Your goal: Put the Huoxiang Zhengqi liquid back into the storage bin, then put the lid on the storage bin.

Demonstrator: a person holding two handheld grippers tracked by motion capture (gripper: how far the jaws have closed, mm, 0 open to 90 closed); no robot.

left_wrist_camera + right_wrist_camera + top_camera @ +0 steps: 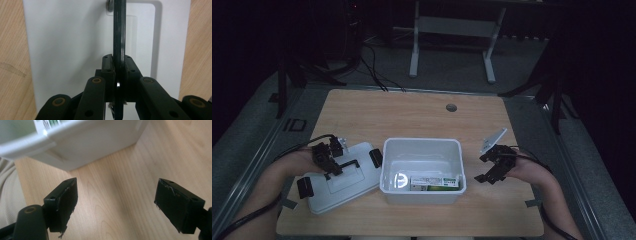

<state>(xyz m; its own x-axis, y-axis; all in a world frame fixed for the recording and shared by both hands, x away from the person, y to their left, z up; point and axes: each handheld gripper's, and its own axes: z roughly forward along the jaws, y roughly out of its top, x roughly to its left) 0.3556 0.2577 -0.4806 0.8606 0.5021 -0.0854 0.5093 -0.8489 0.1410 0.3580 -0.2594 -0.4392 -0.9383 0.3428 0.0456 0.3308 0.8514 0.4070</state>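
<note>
An open white bin [422, 141] stands at the middle of the wooden table [412, 115], with a green and white box [435, 182] lying in it. Its white lid [343, 194] lies flat to the left. My left gripper [332, 168] is shut on the lid's black handle [347, 164]. In the left gripper view the pads [108, 65] clamp that thin dark handle [119, 30] over the lid [67, 50]. My right gripper [487, 169] hovers open just right of the bin. In the right gripper view its fingers [66, 200] stand wide apart over bare wood, below the bin wall [95, 142].
Black latches [375, 157] sit at the lid's ends. A round cable hole [451, 107] marks the table's far side. Beyond the table stands a white desk frame [414, 50] with cables on the dark floor. A pale sleeve [7, 195] edges the right gripper view.
</note>
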